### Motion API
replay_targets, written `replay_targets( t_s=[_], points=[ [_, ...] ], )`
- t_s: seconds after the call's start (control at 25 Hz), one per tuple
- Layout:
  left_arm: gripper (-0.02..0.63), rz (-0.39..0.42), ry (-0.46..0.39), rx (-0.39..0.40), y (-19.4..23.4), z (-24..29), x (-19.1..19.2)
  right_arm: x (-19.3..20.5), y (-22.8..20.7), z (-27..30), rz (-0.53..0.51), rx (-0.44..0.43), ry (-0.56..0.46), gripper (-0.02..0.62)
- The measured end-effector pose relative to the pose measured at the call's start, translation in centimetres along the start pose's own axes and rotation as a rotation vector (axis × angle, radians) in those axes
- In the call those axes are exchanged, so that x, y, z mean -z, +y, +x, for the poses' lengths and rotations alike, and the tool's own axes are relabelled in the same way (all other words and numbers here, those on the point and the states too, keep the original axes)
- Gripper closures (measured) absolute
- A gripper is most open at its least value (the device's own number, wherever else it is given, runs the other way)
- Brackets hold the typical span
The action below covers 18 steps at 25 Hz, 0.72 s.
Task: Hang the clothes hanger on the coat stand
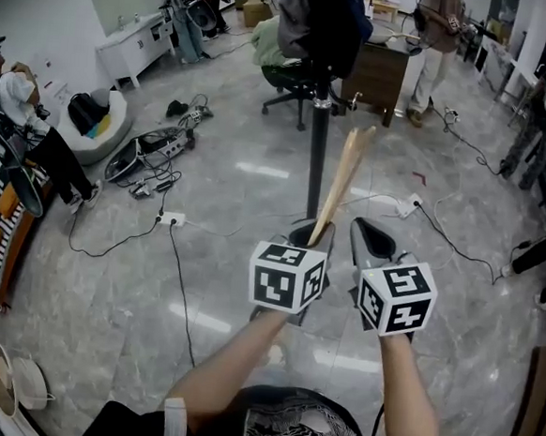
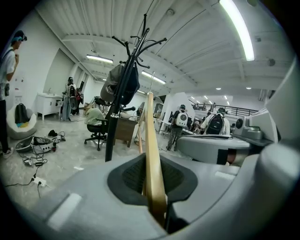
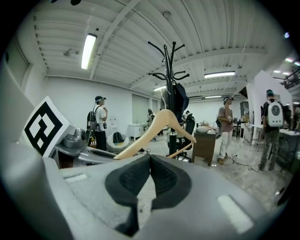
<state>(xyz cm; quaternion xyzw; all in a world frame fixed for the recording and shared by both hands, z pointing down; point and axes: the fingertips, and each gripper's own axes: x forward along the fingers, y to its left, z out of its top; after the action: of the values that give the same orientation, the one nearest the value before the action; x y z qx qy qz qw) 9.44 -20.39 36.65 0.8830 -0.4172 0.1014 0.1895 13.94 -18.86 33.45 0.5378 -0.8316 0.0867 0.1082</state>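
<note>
A wooden clothes hanger stands nearly upright, and my left gripper is shut on its lower arm. In the left gripper view the hanger shows edge-on, pinched between the two pads. The black coat stand rises just beyond the hanger, with dark clothes on its hooks. Its hooked top shows above the hanger, apart from it. My right gripper hovers beside the left one, shut on nothing. From the right gripper view the hanger lies in front of the coat stand.
An office chair and a brown desk stand behind the coat stand. Cables and power strips trail over the marble floor at left. Several people stand around the room. A beanbag lies at far left.
</note>
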Motion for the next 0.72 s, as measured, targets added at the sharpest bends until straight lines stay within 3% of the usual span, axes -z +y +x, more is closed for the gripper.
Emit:
replay_targets(
  t_s=[0.72],
  points=[
    [0.568,0.034,0.051,0.099,7.1,2.8,-0.9,-1.9,1.5,7.8,0.014,0.086,0.004,0.595]
  ],
)
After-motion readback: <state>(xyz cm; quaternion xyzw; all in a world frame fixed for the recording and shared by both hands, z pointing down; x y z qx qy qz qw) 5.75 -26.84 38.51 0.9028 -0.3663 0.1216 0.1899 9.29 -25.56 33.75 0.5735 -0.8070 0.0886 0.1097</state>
